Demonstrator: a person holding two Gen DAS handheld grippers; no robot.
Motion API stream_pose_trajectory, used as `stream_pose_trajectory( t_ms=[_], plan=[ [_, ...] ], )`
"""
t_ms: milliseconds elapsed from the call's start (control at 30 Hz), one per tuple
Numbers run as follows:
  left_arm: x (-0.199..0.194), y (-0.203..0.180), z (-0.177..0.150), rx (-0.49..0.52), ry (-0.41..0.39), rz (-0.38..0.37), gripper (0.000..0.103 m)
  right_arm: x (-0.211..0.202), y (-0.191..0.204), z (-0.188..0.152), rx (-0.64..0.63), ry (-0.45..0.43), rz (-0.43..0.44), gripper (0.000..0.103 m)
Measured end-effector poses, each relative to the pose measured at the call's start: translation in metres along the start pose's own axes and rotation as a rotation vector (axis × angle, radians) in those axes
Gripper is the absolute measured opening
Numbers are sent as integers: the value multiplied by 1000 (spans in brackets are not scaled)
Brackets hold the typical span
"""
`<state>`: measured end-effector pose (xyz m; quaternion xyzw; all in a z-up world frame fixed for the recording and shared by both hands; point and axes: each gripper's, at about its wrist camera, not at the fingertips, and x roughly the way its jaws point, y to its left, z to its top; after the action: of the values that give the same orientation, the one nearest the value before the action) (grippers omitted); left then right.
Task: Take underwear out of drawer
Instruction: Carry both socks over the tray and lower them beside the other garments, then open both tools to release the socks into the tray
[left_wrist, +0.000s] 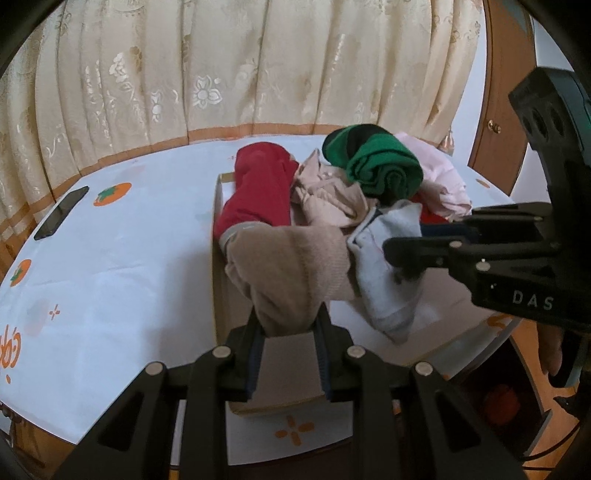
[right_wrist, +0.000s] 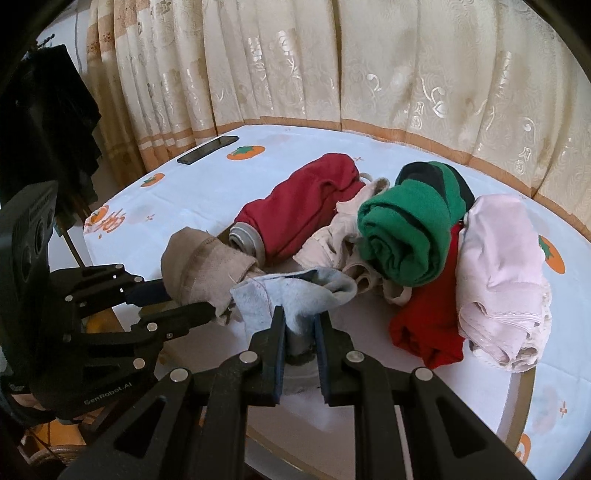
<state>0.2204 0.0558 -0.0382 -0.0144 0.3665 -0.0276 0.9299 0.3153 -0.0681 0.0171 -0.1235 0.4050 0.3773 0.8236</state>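
Note:
A shallow cardboard drawer (left_wrist: 218, 258) on the table holds rolled underwear. My left gripper (left_wrist: 290, 317) is shut on a tan piece (left_wrist: 288, 269) at the drawer's near left corner, and the cloth is bunched up between the pads. In the right wrist view the same left gripper (right_wrist: 192, 306) comes in from the left, clamped on the tan piece (right_wrist: 207, 266). My right gripper (right_wrist: 300, 317) is shut on a light blue-grey piece (right_wrist: 295, 291), which it holds just above the drawer floor (right_wrist: 362, 332). The left wrist view shows that right gripper (left_wrist: 402, 266) holding the blue-grey piece (left_wrist: 384, 266).
Still in the drawer are a dark red roll (right_wrist: 306, 206), a cream lacy piece (right_wrist: 332, 240), a green roll (right_wrist: 406, 229), a bright red piece (right_wrist: 428, 325) and a pink piece (right_wrist: 498, 258). A phone (left_wrist: 61, 212) lies far left on the white tablecloth (left_wrist: 129, 258). A curtain (left_wrist: 221, 66) hangs behind.

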Motion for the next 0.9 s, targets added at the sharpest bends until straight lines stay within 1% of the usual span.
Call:
stream_pose_trajectory(
  t_ms=[33, 333, 433, 500, 533, 567, 600, 767, 800, 900],
  plan=[
    [0, 1, 0, -1, 0, 2, 28, 1, 0, 0, 1, 0, 0, 17],
    [-3, 2, -1, 7, -11, 3, 28, 3, 1, -1, 2, -10, -4, 17],
    [-6, 2, -1, 11, -19, 5, 28, 4, 2, 0, -1, -8, -6, 19],
    [-9, 1, -2, 15, -27, 5, 30, 4, 2, 0, 7, -8, -8, 27],
    [-10, 0, -3, 19, -31, 8, 32, 4, 1, -1, 11, -9, -10, 39],
    [-11, 0, -3, 22, -35, 12, 33, 3, 1, -1, 14, -10, -15, 55],
    [-12, -1, -4, 22, -38, 13, 33, 4, 2, -2, 16, -10, -16, 60],
    [-18, 2, -7, 2, -47, 10, 34, 1, 2, -7, 17, -18, -16, 61],
    [-21, 3, -8, -1, -51, 8, 35, -3, 2, -9, 18, -24, -14, 61],
    [-30, 2, -13, -4, -67, -1, 45, -14, 2, -16, 16, -38, -13, 61]
  ],
)
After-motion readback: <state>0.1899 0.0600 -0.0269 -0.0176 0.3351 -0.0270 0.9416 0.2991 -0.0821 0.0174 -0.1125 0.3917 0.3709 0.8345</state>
